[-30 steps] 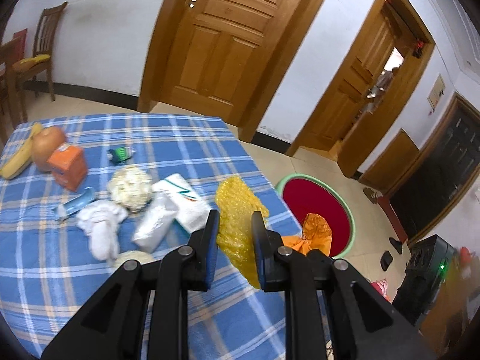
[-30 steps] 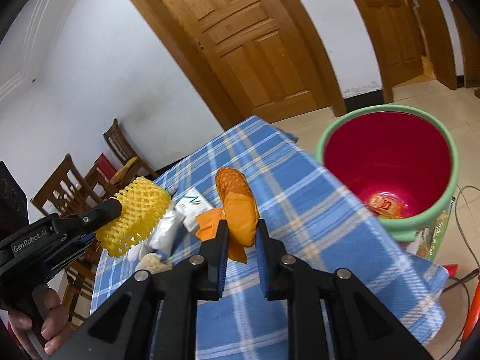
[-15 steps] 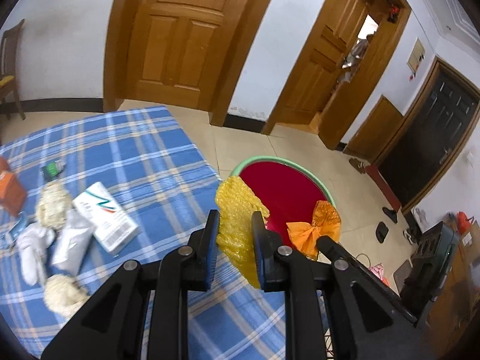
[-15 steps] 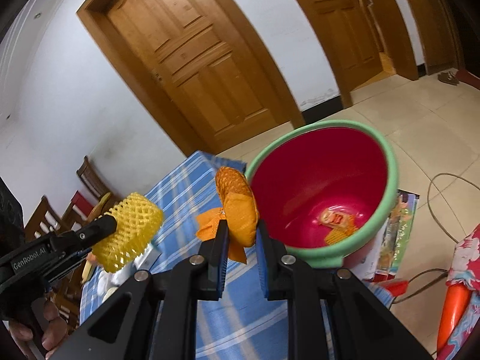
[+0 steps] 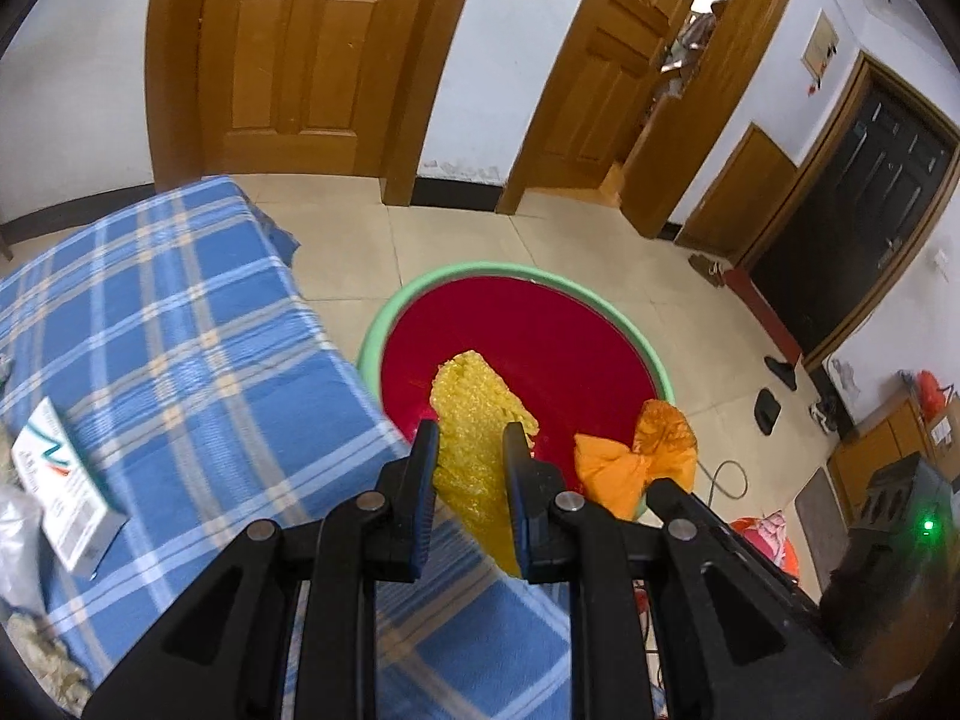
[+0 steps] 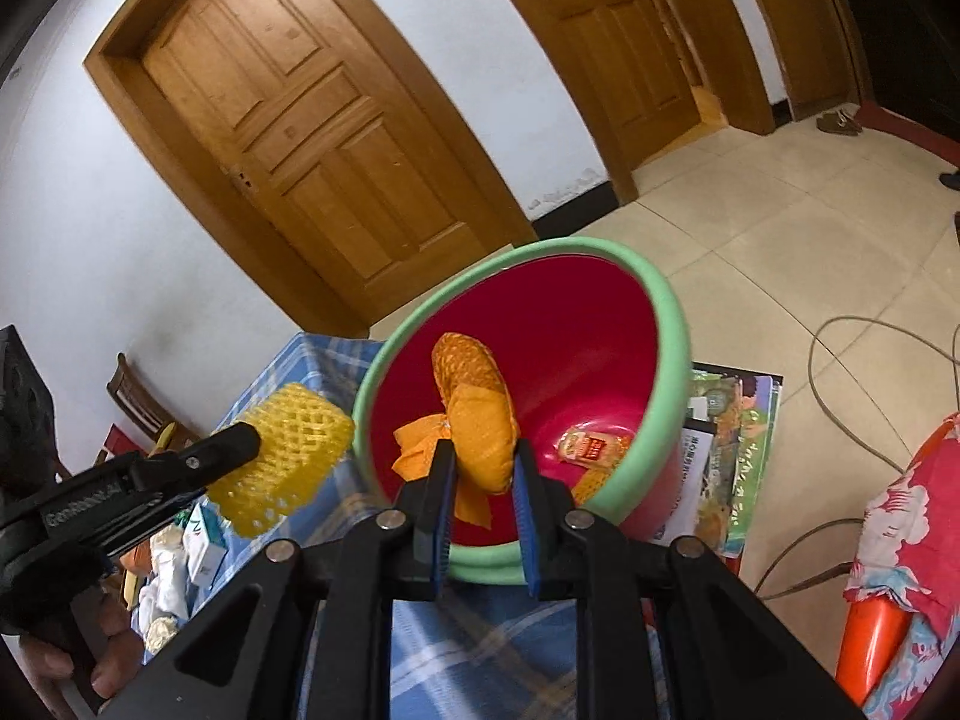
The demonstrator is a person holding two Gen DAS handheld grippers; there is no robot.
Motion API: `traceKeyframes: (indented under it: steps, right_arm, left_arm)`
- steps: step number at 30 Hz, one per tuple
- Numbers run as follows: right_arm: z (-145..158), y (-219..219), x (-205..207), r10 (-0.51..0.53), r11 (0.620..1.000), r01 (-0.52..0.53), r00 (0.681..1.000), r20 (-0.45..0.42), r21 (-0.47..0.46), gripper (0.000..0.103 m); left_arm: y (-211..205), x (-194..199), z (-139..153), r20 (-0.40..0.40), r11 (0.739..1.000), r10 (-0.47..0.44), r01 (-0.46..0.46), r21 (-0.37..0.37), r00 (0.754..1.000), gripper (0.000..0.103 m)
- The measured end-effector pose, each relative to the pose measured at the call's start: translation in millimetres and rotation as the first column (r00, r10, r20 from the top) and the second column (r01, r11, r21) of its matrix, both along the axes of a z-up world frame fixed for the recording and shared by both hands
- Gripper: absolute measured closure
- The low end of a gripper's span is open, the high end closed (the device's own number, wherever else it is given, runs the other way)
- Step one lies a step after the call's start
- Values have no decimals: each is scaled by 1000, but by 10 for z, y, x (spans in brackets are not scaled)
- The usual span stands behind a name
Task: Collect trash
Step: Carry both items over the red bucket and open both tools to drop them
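My left gripper [image 5: 471, 429] is shut on a yellow foam fruit net [image 5: 480, 396], held at the near rim of a red bin with a green rim [image 5: 510, 271]. In the right wrist view my right gripper [image 6: 483, 447] holds an orange net wrapper [image 6: 474, 396] over the bin's [image 6: 672, 324] opening. Its jaws are opening, and the wrapper is still between the pads. A snack packet [image 6: 591, 447] lies at the bin's bottom. The yellow net [image 6: 288, 456] hangs just left of the bin there. The orange wrapper [image 5: 636, 456] shows right of the left fingers.
The bin stands on the tiled floor against the table with a blue checked cloth [image 5: 180, 330]. A white box [image 5: 60, 480] and crumpled tissues lie at the cloth's left edge. A cable [image 6: 840, 360], magazines [image 6: 726, 438] and a floral cushion [image 6: 906, 516] lie right of the bin.
Both grippers have swung right from over the table to the bin, each carrying its piece. The bin now fills the middle of both views.
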State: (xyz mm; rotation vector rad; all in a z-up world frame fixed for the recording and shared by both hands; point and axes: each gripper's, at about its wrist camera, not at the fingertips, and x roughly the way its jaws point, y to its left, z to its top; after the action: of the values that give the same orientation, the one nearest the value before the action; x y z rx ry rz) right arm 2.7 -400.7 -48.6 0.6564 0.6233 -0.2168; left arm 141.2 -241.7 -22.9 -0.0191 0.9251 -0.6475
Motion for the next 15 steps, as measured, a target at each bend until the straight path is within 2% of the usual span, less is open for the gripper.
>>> traceKeyframes:
  steps: [2, 5, 6, 10, 15]
  right_arm:
    - [-17, -40, -1, -9, 1000, 9, 1000, -5, 2, 80]
    - [-25, -81, -8, -17, 1000, 17, 1000, -6, 8, 78]
    - [-25, -91, -3, -18, 1000, 18, 1000, -8, 5, 77]
    - [-27, -98, -3, -20, 1000, 20, 1000, -9, 4, 63]
    - [13, -52, -7, -11, 1000, 11, 1000, -2, 6, 61]
  left_arm:
    - [-55, 12, -30, 15, 1000, 11, -11, 27, 1000, 79]
    - [-54, 36, -62, 11, 999, 26, -27, 37, 1000, 60]
    - [-37, 48, -66, 7, 999, 30, -31, 29, 1000, 58]
    - [28, 56, -42, 15, 998, 46, -47, 35, 999, 54]
    - [184, 13, 55, 28, 997, 76, -76, 18, 997, 52]
